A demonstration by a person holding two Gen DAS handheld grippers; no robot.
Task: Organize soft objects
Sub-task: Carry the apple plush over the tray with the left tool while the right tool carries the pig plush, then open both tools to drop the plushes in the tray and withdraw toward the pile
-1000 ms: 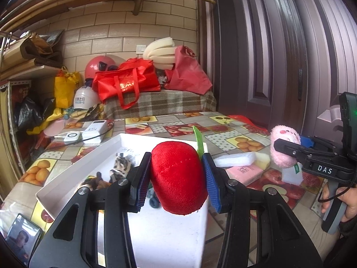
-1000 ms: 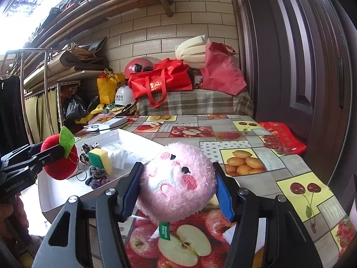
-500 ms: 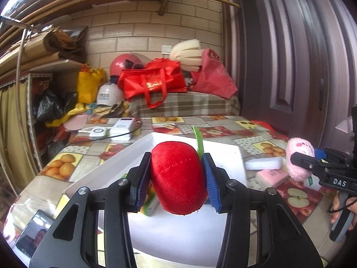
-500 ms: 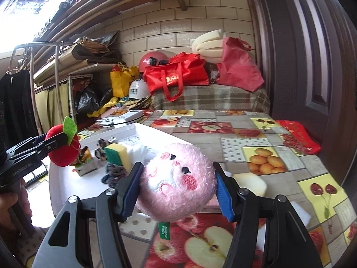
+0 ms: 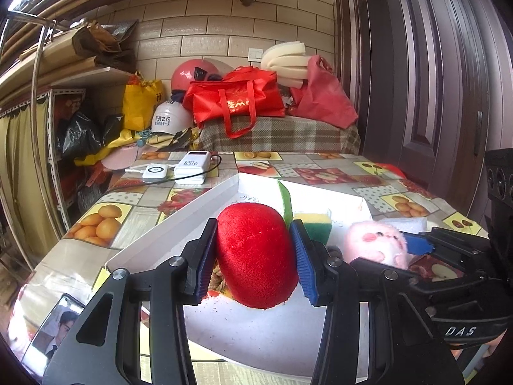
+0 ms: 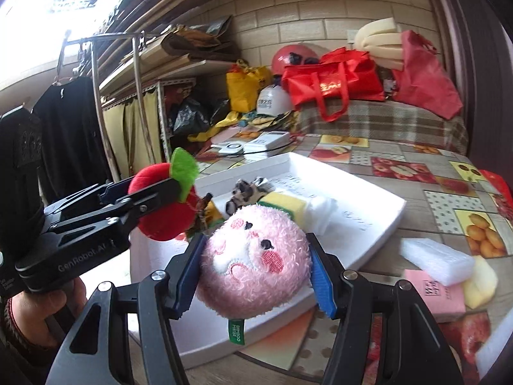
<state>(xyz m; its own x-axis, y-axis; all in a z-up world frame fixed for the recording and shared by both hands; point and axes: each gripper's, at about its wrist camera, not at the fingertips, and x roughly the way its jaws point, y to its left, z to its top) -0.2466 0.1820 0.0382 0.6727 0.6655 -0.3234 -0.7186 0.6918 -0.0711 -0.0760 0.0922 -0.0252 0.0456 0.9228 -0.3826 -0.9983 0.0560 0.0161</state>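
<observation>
Right tool [image 6: 256, 269] moved over white tray [image 6: 378, 221], beside sponge [image 6: 285, 203].

Each fisheye view looks forward along its own gripper's fingers, tilted slightly down and close over the white tray [image 5: 179, 224], toward the brick wall at the top of the frame. Both share the tray and fruit-patterned table [image 6: 449, 205]. The left view catches the right gripper [image 5: 384, 250] at lower right; the right view catches the left gripper [image 6: 166, 199] at centre left.
</observation>
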